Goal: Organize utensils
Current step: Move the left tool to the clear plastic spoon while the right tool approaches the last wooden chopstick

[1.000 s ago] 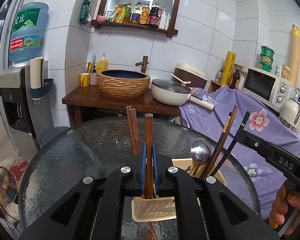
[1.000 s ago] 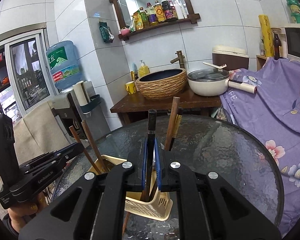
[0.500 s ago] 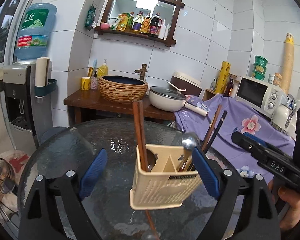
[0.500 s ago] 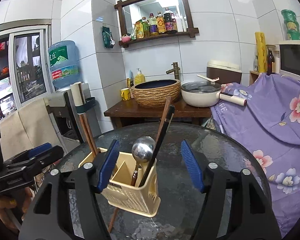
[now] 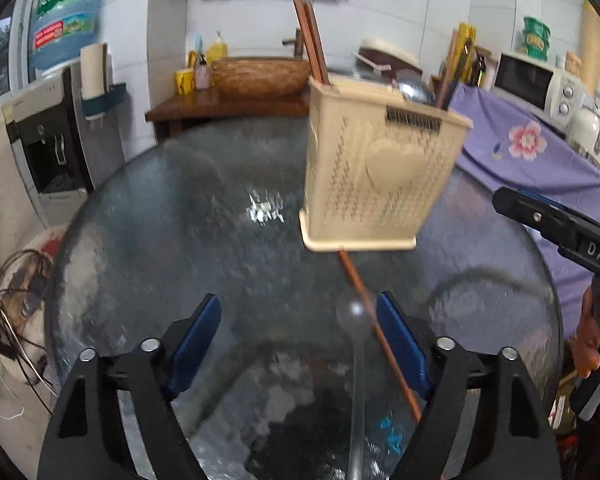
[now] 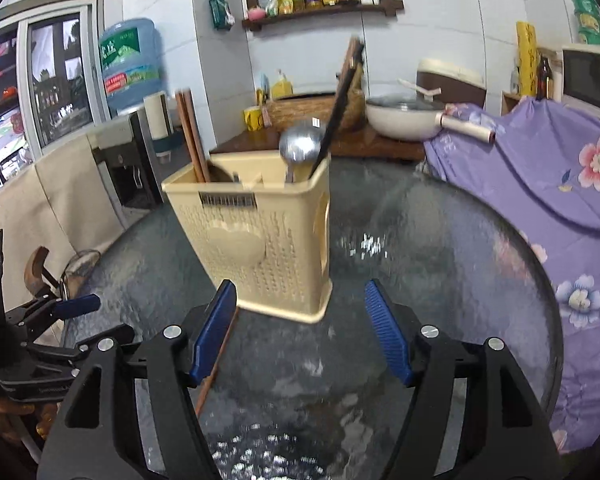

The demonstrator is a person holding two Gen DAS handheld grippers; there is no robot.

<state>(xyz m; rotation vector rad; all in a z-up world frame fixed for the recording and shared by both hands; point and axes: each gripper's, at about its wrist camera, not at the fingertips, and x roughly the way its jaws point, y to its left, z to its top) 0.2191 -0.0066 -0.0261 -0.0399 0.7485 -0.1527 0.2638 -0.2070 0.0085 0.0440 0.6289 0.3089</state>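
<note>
Frosted glass covers the round table, where the cream utensil holder stands upright ahead of both my tongs. One loose brown chopstick lies flat from its base toward me, crossing between the parted blades of my left tongs, which have just been narrowing; nothing is pinched. My right tongs gape empty just before the holder. That chopstick looks light, stiff and slick on glass; I'd pinch mid-shaft.

Perforated matt plastic caddy, textured glass table
</note>
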